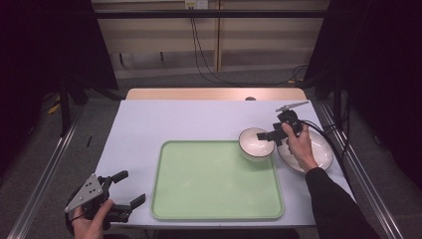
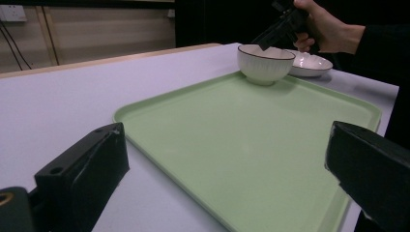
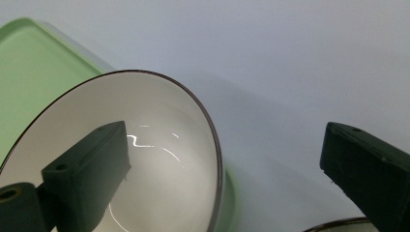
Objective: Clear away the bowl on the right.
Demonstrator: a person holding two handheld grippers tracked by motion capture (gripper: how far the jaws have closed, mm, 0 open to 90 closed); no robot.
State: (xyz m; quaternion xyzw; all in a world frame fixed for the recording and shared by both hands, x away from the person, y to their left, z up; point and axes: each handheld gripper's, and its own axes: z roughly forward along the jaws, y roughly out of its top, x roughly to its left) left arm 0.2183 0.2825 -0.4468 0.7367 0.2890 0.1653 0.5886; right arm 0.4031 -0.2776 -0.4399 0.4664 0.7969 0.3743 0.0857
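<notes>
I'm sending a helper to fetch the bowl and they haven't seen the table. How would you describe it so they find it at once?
Start at the green tray on the white table. The bowl sits at the tray's far right corner, with the right gripper open over its rim. It is deep, white and dark-rimmed, unlike the shallow plate beside it, off the tray.

A smooth, glossy white glaze, ceramic by its look, is seen on the bowl (image 3: 164, 159), with a thin dark line at its rim, and a like sheen on the plate (image 1: 318, 149). The green tray (image 2: 251, 145) is finished in smooth, softly shining plastic, and the table (image 1: 144, 124) is covered with a matt pale sheet over a wooden edge. The black jaws are made of matt plastic.
</notes>
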